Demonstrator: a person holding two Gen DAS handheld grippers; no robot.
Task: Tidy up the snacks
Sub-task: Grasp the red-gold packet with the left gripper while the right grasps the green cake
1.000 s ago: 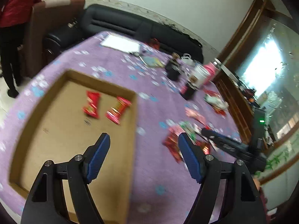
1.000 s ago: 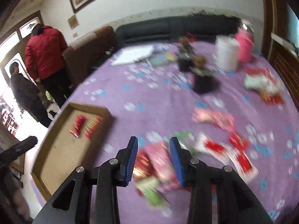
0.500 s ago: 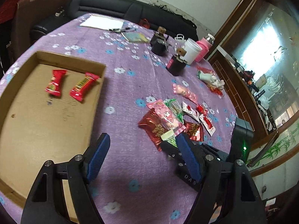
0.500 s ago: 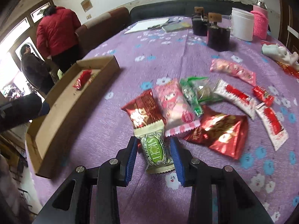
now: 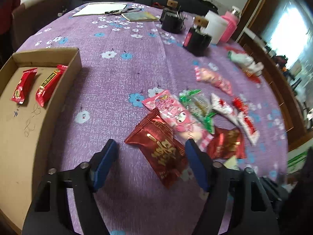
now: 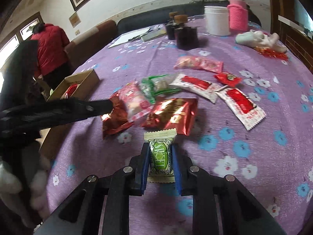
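Right wrist: right gripper (image 6: 159,157) pinching green candy (image 6: 160,156) | left gripper (image 5: 150,161) gaping wide, straddling red packet (image 5: 163,150)

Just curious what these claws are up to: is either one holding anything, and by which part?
The right gripper pinches the small green-and-cream candy packet across its middle. The left gripper is open, holding nothing.

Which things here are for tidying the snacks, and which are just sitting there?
For the job: green-and-cream candy packet in right gripper; dark red foil snack bag; open left gripper; brown cardboard tray.
Lying about: white plastic tub; pink knitted-sleeve bottle; white paper sheet.
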